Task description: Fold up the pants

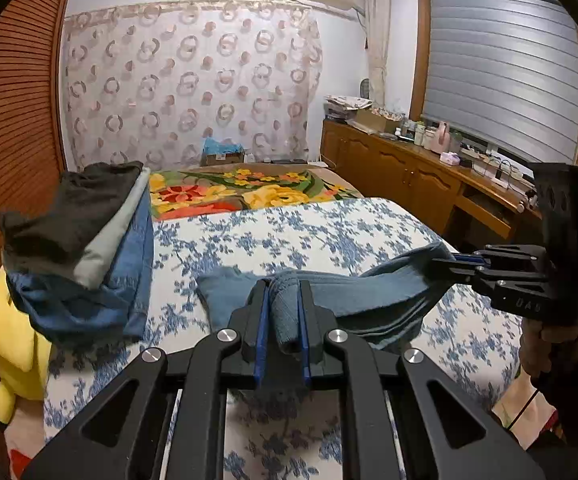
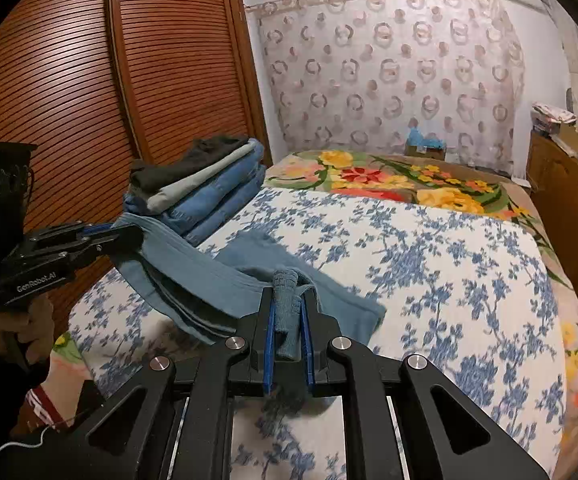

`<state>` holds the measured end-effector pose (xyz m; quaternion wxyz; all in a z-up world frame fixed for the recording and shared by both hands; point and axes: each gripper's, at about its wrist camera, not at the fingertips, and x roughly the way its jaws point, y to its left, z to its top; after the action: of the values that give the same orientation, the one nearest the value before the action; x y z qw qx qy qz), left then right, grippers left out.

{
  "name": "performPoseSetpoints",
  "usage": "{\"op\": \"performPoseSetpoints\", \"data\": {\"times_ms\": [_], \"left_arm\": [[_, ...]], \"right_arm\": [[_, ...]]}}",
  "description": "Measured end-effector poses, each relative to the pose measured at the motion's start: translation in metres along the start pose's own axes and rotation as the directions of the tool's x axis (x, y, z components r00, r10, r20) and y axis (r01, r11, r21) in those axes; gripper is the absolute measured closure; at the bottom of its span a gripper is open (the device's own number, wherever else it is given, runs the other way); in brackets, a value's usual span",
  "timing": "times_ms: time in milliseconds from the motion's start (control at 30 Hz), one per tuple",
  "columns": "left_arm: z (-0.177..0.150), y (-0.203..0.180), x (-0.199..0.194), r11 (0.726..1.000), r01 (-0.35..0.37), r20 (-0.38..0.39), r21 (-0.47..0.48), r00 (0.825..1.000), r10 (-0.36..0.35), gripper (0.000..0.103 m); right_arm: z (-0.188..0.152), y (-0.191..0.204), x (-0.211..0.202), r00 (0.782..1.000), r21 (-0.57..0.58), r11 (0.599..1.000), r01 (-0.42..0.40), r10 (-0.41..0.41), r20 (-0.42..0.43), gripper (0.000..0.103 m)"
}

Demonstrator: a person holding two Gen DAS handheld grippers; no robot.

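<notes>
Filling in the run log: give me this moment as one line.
step: folding | left hand-held gripper: shut on teal knit pants | right hand-held gripper: shut on same pants | pants: lifted over floral bedspread | folded clothes stack: behind

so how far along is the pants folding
Done: a stack of folded clothes sits at the bed's edge. In hand: both grippers, left and right, are shut on the blue pants, held above the bed, partly doubled over. Left: finish folding and lay them down.
</notes>
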<state>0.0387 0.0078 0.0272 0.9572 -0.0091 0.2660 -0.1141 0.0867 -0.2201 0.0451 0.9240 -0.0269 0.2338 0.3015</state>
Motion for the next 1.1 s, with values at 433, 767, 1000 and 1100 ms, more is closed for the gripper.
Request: {"op": "performPoseSetpoints", "data": {"times_ms": [433, 767, 1000, 1100], "left_arm": [[0.007, 0.006, 0.036, 0.999, -0.039, -0.041, 0.029, 0.998, 0.04, 0.089], [-0.005, 0.018, 0.065, 0.999, -0.045, -0.126, 0.009, 0.991, 0.046, 0.081], [-0.018, 0.026, 0.059, 1.0, -0.01, -0.146, -0.024, 0.989, 0.006, 0.04], [-0.027, 0.026, 0.055, 1.0, 0.001, -0.154, -0.022, 0.988, -0.004, 0.035]], "right_arm": [[0.01, -0.012, 0.042, 0.999, -0.006, 0.999, 0.046, -0.046, -0.029, 0.092], [0.009, -0.018, 0.083, 0.992, -0.002, 0.998, 0.069, -0.069, -0.109, 0.092], [0.005, -0.022, 0.093, 0.989, 0.014, 0.997, 0.072, -0.07, -0.13, 0.092], [0.005, -0.025, 0.093, 0.99, 0.023, 0.997, 0.071, -0.068, -0.124, 0.083]]}}
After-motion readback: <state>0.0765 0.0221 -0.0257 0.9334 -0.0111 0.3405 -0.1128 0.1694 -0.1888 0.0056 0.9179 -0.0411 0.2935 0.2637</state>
